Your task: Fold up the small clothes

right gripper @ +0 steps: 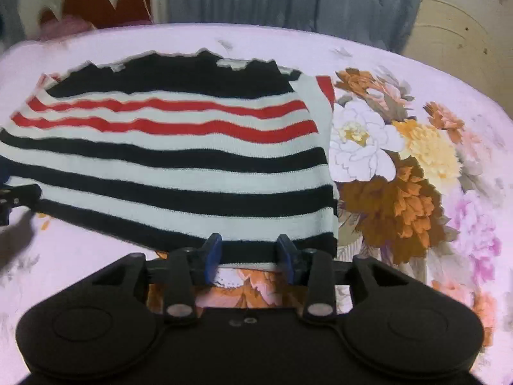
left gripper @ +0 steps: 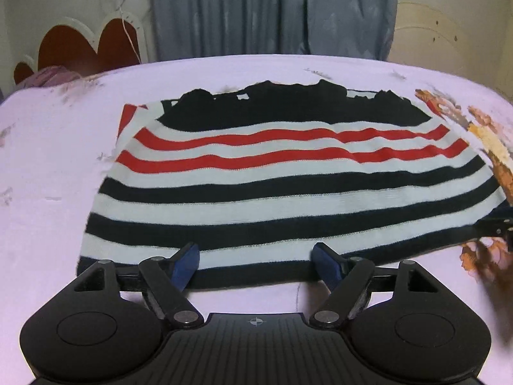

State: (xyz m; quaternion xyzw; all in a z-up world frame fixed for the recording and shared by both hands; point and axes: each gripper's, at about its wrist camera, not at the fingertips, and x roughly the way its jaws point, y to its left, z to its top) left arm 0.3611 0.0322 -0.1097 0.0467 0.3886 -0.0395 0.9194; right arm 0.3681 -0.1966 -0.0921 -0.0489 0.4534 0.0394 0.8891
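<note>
Left wrist view: left tool [left gripper: 255,264] spread wide, gripping nothing, poised over the near hem of the striped top [left gripper: 256,186] lying flat on the bed [left gripper: 48,160]. Best to lower both pads astride the hem edge, pinch one clean layer, avoid snagging the sheet

Right wrist view: right tool [right gripper: 249,255] partly spread, pads astride the hem near the top's [right gripper: 179,160] right corner, not pressing. Should close level with the left before lifting. No containers in sight
</note>
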